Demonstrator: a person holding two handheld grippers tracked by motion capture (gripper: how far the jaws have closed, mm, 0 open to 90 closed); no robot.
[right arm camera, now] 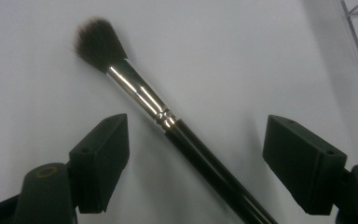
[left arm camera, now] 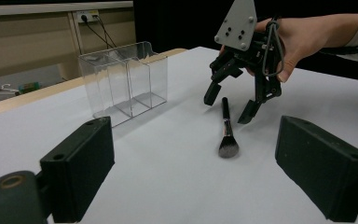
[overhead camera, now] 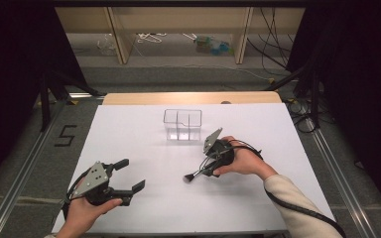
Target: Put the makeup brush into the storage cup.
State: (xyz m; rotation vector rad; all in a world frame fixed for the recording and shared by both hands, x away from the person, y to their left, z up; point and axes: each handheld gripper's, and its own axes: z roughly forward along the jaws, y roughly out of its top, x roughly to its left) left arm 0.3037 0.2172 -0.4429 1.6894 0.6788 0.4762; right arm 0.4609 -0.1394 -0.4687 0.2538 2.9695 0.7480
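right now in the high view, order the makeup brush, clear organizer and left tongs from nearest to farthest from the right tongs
1. Makeup brush: on the white table directly beneath the right tongs, between their open jaws.
2. Clear organizer: empty, farther back toward the table's far edge.
3. Left tongs: across the table at the near left, open.

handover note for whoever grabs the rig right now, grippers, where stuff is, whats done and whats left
Right gripper: open, jaws straddling the makeup brush, not yet closed on it.
Left gripper: open, holding nothing, at the near left of the table.
Brush lies flat on the white table, bristles toward the person.
Clear organizer stands at the far middle of the table, nothing visible inside.
Done: right gripper lined up over the brush.
Left: close, lift, and probably set the brush in the organizer.
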